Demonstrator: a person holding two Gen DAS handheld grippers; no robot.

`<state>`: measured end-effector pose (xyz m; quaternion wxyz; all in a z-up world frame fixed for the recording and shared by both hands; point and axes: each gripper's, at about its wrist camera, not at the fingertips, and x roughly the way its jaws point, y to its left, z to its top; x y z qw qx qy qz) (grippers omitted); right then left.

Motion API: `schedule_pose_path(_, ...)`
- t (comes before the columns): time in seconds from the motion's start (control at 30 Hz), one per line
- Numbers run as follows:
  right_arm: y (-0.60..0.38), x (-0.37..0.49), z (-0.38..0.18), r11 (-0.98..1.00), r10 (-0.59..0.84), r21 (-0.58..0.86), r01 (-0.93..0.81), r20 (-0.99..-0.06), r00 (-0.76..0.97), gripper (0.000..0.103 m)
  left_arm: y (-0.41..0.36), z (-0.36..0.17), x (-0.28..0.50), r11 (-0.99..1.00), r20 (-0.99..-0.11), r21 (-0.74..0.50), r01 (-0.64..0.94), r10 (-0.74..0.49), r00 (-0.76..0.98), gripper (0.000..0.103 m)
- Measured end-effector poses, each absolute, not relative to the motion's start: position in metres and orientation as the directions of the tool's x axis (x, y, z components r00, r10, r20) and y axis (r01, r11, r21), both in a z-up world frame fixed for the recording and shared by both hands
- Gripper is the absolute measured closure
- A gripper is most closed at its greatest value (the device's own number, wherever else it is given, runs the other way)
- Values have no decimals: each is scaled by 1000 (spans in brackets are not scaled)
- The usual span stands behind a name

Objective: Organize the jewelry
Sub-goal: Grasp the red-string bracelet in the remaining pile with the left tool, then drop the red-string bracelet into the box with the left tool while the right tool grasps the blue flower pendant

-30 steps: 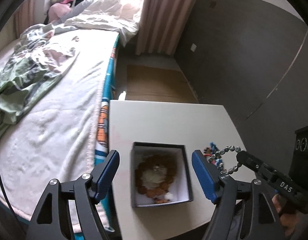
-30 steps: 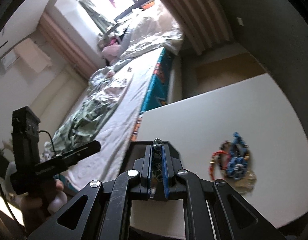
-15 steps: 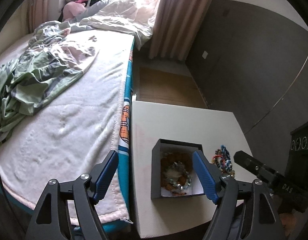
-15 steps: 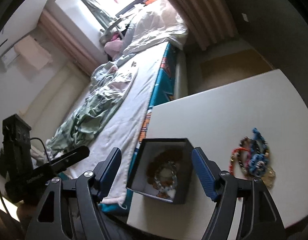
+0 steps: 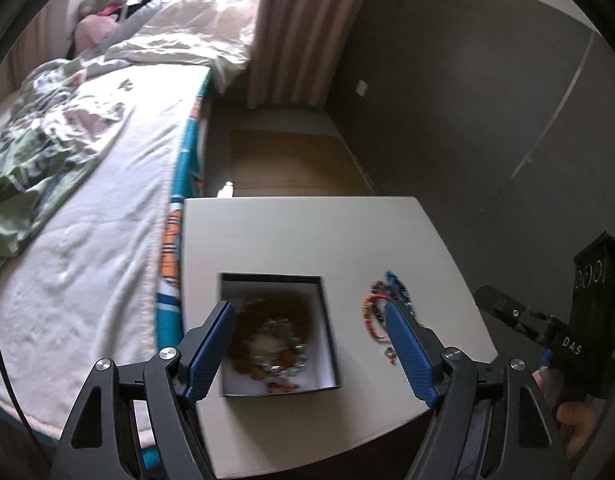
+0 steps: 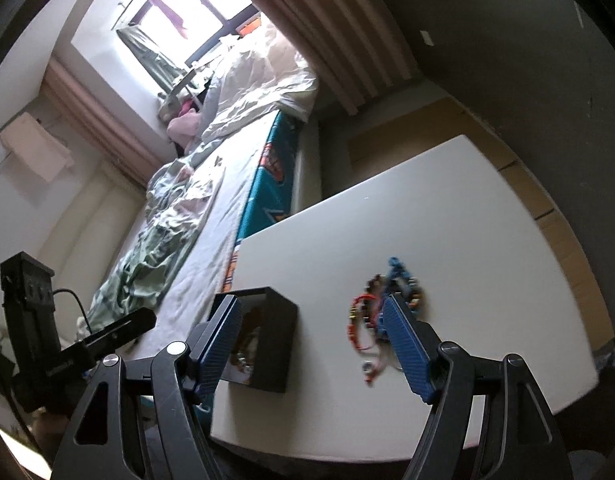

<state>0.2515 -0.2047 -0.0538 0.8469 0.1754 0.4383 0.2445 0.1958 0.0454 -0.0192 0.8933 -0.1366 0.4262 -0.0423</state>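
Observation:
A black box (image 5: pixel 277 334) with a white lining stands on the white table (image 5: pixel 307 232). It holds a brown bead bracelet (image 5: pixel 303 314) and a silver bead bracelet (image 5: pixel 285 364). A pile of colourful bracelets (image 5: pixel 377 312) lies on the table right of the box. My left gripper (image 5: pixel 309 346) is open and empty, held above the box. My right gripper (image 6: pixel 313 338) is open and empty, above the table between the box (image 6: pixel 267 340) and the pile (image 6: pixel 381 304). The other handset shows at each view's edge.
A bed (image 5: pixel 87 200) with a white blanket and crumpled green sheets runs along the table's left side. A dark wall (image 5: pixel 487 120) stands to the right. Brown floor (image 5: pixel 287 160) and curtains (image 5: pixel 303 32) lie beyond the table's far edge.
One second ago my right gripper was shut on a silver bead bracelet over the box. It has since opened, and that bracelet now lies in the box. Both grippers have shifted.

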Motion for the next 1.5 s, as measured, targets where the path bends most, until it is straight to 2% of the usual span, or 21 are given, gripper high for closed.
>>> schedule_pose_path(0.37,-249,259,-70,822,554,536,-194,-674,488,26,-27,-35,227,964,-784,-254,73,-249,569,27)
schedule_pose_path(0.4,-255,260,-72,822,552,540,-182,-676,488,26,-34,-37,231,964,-786,-253,83,-255,563,30)
schedule_pose_path(0.47,-263,263,-77,821,548,548,-159,-682,484,26,-44,-44,239,964,-799,-250,93,-260,542,44)
schedule_pose_path(0.53,-272,266,-81,823,543,551,-142,-687,483,26,-52,-51,249,964,-814,-249,87,-258,520,52)
schedule_pose_path(0.7,-290,272,-92,817,540,568,-97,-696,473,26,-70,-67,272,966,-838,-246,74,-251,485,62)
schedule_pose_path(0.77,-294,274,-96,819,532,569,-76,-703,472,26,-75,-75,281,966,-853,-248,68,-251,458,69)
schedule_pose_path(0.93,-308,281,-107,827,502,562,-13,-727,468,26,-83,-95,299,970,-878,-241,36,-234,418,75)
schedule_pose_path(1.23,-317,289,-112,817,508,577,12,-728,461,26,-92,-128,316,973,-907,-229,-3,-213,364,75)
schedule_pose_path(1.5,-310,291,-111,824,506,566,2,-738,446,26,-93,-136,318,976,-915,-219,-12,-201,351,77)
